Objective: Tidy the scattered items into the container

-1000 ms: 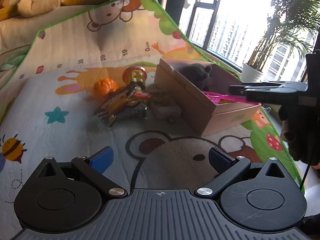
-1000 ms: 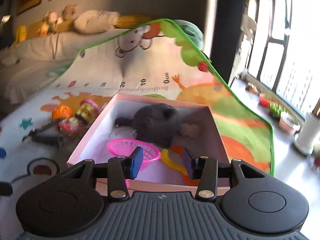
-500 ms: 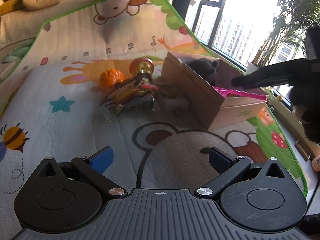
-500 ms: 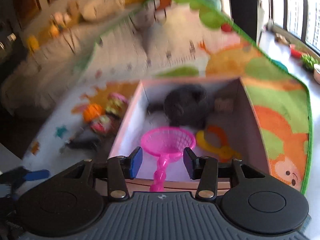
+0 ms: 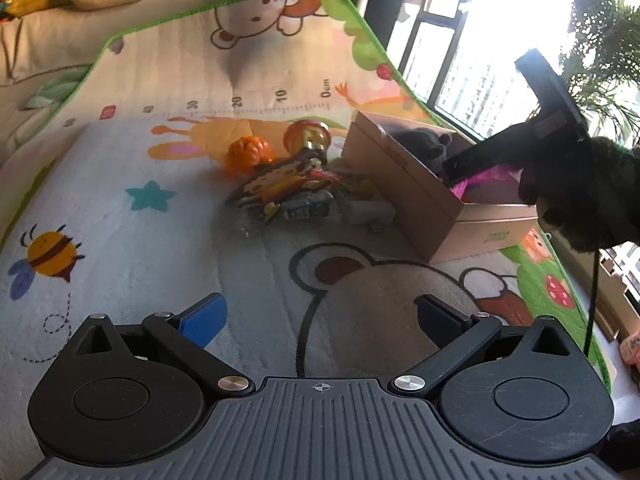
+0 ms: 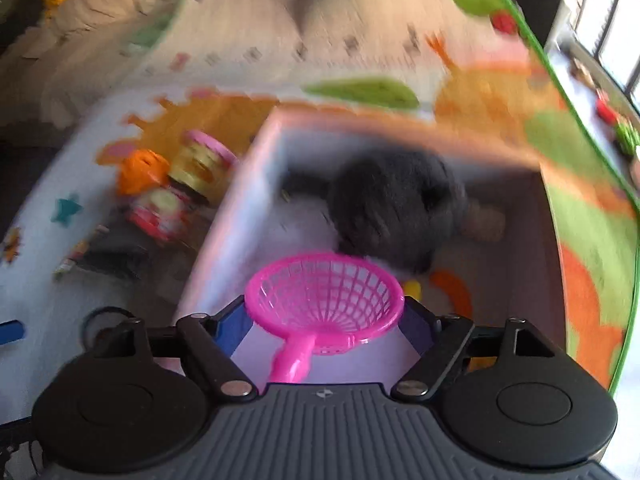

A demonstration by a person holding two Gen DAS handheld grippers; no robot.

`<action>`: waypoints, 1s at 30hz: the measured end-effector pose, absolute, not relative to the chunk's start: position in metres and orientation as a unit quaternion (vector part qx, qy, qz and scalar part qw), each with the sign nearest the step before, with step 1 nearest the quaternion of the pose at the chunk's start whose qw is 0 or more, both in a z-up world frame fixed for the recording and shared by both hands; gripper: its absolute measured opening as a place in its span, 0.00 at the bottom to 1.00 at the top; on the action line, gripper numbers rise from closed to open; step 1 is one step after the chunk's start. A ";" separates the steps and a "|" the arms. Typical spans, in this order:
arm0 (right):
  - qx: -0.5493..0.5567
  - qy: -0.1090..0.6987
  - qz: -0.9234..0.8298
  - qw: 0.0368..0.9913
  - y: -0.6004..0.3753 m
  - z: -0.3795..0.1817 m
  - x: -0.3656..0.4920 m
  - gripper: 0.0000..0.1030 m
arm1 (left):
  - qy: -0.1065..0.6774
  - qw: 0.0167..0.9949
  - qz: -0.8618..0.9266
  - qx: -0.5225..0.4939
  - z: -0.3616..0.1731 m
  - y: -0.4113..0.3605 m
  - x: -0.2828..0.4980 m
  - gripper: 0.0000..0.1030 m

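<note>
1. Writing: the play mat carries a printed ruler reading "0cm", "10", "20", "30" along its raised back section. A small green mark sits on the near end wall of the cardboard box; you cannot read it.
2. Your right gripper hangs over the near end of the box, its jaws opening. The pink toy net lies between them, basket forward and handle running back toward the camera; the blue pads stand clear of its rim on both sides.
3. Your left gripper is held over the bear print on the mat, jaws wide apart with nothing between them.
4. Box contents: a dark grey plush toy at the far end, an orange and yellow plastic piece on the floor beside the net.
5. Still loose on the mat, just left of the box: an orange ball, a gold and red toy, a heap of dark and striped toys.
</note>
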State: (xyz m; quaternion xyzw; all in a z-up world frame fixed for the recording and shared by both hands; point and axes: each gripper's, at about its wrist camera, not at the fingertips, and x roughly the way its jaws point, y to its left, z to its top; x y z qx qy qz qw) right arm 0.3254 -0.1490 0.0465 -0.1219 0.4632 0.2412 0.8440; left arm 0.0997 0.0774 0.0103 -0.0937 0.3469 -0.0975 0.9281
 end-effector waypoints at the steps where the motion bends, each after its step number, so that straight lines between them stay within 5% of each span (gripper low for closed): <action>1: -0.124 0.442 0.249 0.853 -0.149 0.054 0.322 0.77 | 0.348 0.928 -0.098 -0.094 0.010 0.078 0.100 1.00; 7: -0.125 0.334 0.261 0.897 -0.150 0.081 0.315 0.80 | 0.348 0.927 -0.107 -0.096 0.008 0.073 0.102 1.00; 24: -0.116 0.294 0.231 0.920 -0.164 0.086 0.289 0.83 | 0.358 0.922 -0.111 -0.094 0.001 0.067 0.104 1.00; 30: -0.107 0.277 0.208 0.932 -0.136 0.085 0.305 0.76 | 0.362 0.922 -0.107 -0.092 0.000 0.065 0.104 1.00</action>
